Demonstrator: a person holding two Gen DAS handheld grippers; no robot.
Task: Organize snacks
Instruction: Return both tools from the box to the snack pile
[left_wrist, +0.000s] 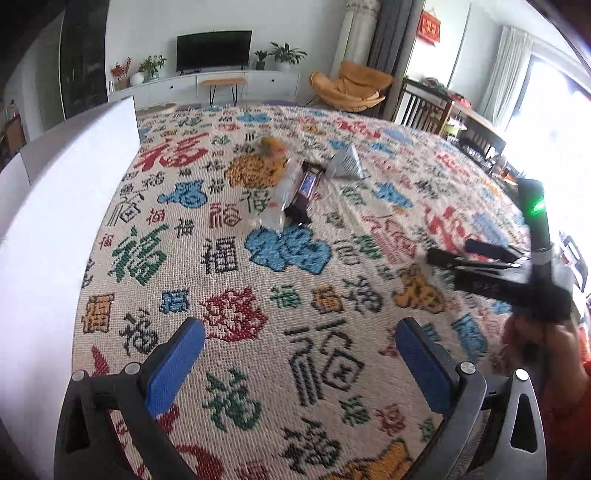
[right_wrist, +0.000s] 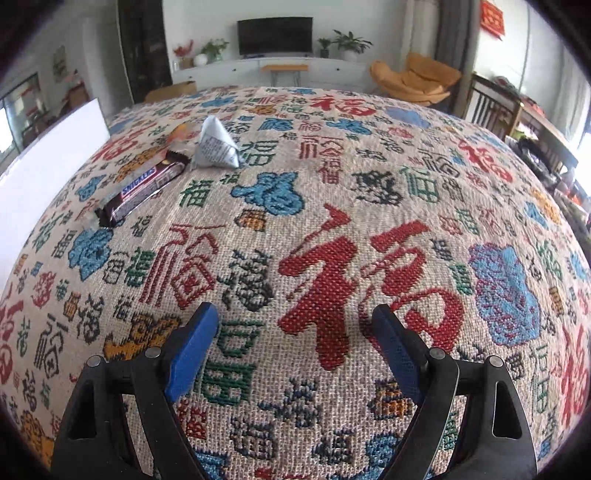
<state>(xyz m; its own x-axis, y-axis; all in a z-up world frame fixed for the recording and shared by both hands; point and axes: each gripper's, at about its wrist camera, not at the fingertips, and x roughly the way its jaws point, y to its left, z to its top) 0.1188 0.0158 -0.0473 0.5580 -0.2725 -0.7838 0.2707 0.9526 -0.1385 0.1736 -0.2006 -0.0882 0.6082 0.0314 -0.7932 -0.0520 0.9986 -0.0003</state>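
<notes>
The clear packet (left_wrist: 279, 195) is hard to read: in the left wrist view it lies against the Snickers bar (left_wrist: 304, 188), while in the right wrist view only a sliver of it shows behind the bar (right_wrist: 142, 190). An orange-yellow snack (left_wrist: 272, 144) behind them is blurred in both views. The silver pyramid-shaped packet (right_wrist: 216, 146) stands just beside the bar's far end.

All the snacks sit near the far left part of the bench (right_wrist: 332, 177), which is covered by a woven cloth with coloured characters. A white board (left_wrist: 55, 206) stands along its left edge. Beyond are a television (right_wrist: 275, 37), potted plants and an orange chair (left_wrist: 351, 86).

Only the left wrist view shows the right gripper (left_wrist: 448, 254), blurred, with a hand (left_wrist: 546, 354) under it. The left gripper (left_wrist: 301, 350) and the right (right_wrist: 295, 334) both have jaws spread wide with nothing between them, well apart from the snacks.
</notes>
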